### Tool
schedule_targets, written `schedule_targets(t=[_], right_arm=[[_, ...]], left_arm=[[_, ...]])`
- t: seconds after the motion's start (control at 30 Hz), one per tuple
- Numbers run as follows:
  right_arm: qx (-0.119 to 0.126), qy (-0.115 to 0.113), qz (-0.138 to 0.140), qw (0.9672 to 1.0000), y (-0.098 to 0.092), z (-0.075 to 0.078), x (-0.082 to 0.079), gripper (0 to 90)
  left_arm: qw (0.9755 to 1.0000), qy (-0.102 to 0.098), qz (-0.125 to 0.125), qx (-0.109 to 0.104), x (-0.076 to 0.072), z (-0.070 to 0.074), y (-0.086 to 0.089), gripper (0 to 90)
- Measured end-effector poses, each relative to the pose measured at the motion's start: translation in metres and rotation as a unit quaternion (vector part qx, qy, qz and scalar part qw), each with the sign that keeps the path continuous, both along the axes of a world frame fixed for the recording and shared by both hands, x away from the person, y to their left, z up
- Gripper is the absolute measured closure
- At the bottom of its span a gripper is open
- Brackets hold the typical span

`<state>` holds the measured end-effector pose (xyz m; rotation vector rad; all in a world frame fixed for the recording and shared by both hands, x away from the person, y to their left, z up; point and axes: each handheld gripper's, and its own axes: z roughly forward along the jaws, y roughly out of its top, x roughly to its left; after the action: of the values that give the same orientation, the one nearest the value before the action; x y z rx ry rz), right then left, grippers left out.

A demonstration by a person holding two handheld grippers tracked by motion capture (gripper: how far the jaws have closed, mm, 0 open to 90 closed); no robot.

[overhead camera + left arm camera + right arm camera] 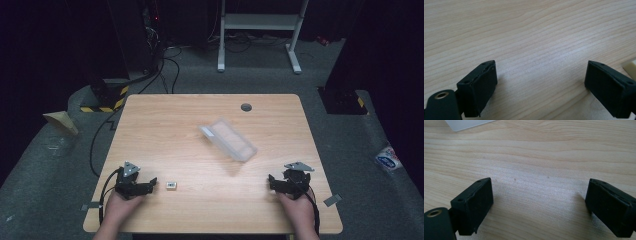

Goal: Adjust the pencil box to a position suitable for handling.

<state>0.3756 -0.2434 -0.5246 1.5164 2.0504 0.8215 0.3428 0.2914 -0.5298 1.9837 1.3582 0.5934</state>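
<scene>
Near table edge, high view: left gripper [150,184] and right gripper [272,181] both rest low on the wooden table [150,125], one at each near corner, jaws pointing inward toward each other.
Small block, high view: pale square piece [171,186] lies just ahead of the left gripper's jaw tips, apart from them, not touching.
Clear box, high view: translucent rectangular box [228,139] sits mid-table, lying diagonally, forward and inboard of the right gripper, well apart from both claws.
Left claw, left gripper view: jaws spread wide, released, bare wood between the pads [480,87]. Nothing held.
Block, left gripper view: cream corner of the small block [630,67] pokes out just beyond the right-hand jaw, outside the gap, not between the pads.
Right claw, right gripper view: jaws spread wide, released, only wood grain between the pads [474,202]. Nothing held.
Box, right gripper view: pale frosted corner of the clear box [464,123] at the far upper left, well ahead of the jaws.
Handling, block (judgement): looks small, rigid, light. Should pinch fine across two flat opposite faces; low profile means the pads must go right down to the table.
Handling, box (judgement): looks like thin, smooth plastic, light, probably slippery and a bit flexy. Best grip is across the narrow width near mid-length, gentle squeeze; a grab at one end would likely let it pivot.
</scene>
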Motion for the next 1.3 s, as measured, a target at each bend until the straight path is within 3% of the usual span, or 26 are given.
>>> schedule_targets(t=[0.77, 1.3], right_arm=[[0.0, -0.003, 0.015, 0.9999, 0.001, -0.0001, -0.0053, 9.4], [0.007, -0.011, 0.031, 0.9994, 0.0012, 0.0028, -0.0087, 22.1]], left_arm=[[1.0, 0.0, -0.001, 0.0, -0.0012, 0.0, 0.0006, 11.2], [1.0, -0.001, 0.0, 0.001, -0.0014, 0.0001, 0.0004, 11.3]])
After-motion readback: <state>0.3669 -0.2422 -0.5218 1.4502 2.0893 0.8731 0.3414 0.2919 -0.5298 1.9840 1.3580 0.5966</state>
